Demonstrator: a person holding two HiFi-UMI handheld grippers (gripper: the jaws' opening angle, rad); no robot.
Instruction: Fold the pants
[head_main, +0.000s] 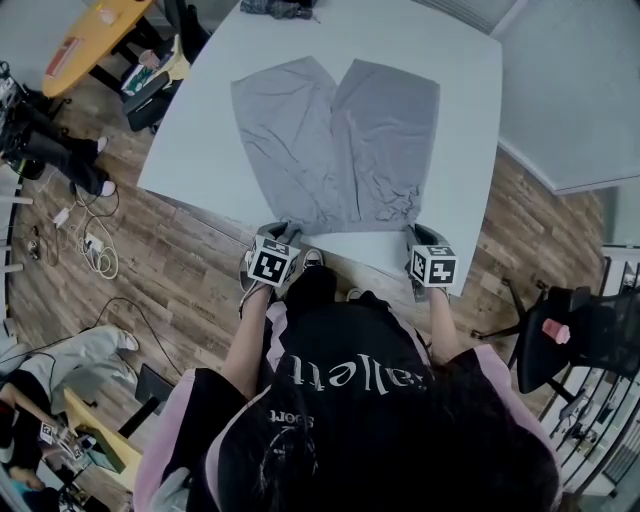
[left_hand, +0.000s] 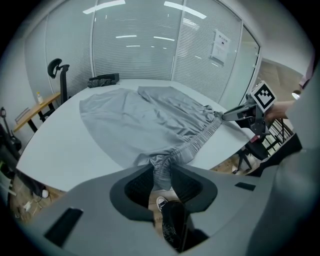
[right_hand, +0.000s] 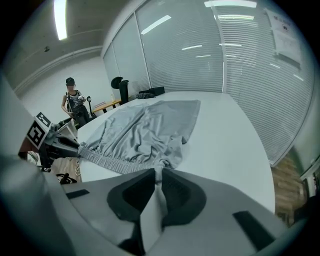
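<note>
Gripping the left end of the waistband (head_main: 345, 226), my left gripper (left_hand: 161, 176) has its jaws closed on a gathered fold of the grey cloth, which runs up between the two pads. That corner sits right at the near edge of the table (head_main: 460, 90), over the wooden floor (head_main: 190, 270).

From there the pants (head_main: 335, 140) lie flat on the white top – waistband along the near edge, both legs stretched away from me and spread slightly apart in a narrow V. The cloth is mostly smooth on the left leg and wrinkled near the waist on the right. A dark bundle (head_main: 278, 8) rests at the far end of the table, well apart from the leg ends.

At the right end of the waistband my right gripper (right_hand: 157, 187) is clamped too – its jaws nearly together, a thin pinch of the cloth pressed between the pads and trailing back toward the camera.
</note>
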